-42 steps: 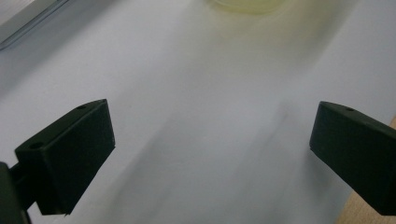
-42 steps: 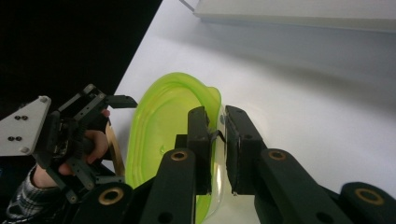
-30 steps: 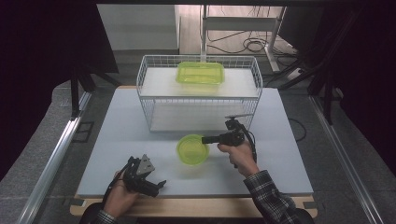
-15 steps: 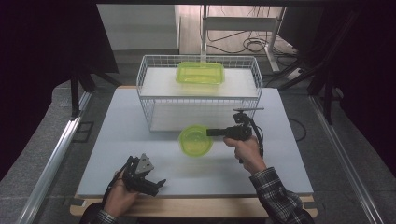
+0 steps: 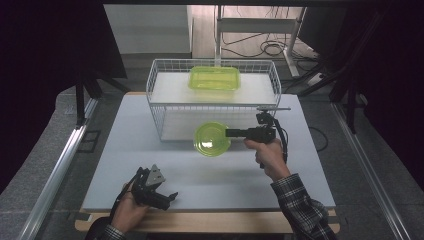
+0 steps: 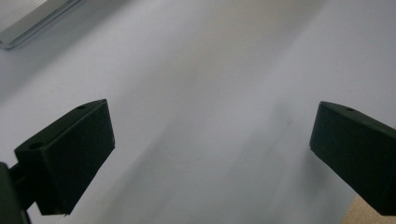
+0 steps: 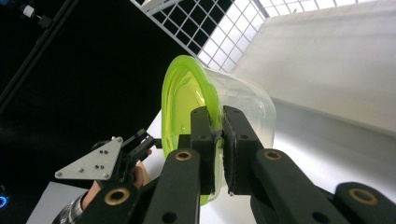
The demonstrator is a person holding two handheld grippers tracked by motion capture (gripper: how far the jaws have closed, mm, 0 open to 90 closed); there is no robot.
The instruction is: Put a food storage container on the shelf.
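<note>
Round green-lidded container (image 5: pixel 212 139) is clamped at its rim by my right tongs (image 5: pixel 231 132); I'd lift it level over the wire basket (image 5: pixel 160 102) wall, left tongs (image 5: pixel 169 196) idle, open.

The round lime-green bowl of translucent plastic (image 5: pixel 212 139) looks glossy and smooth, its clear wall catching light in the right gripper view (image 7: pixel 243 100). The white wire basket (image 5: pixel 165 107) is thin coated metal. The rectangular lime-green plastic container (image 5: pixel 214 78) shines likewise. The pale grey table top (image 5: pixel 200 170) is matt and smooth (its front edge looks like bare wood). The right gripper (image 7: pixel 217 140) has matt black jaws with brass-coloured pivots.
</note>
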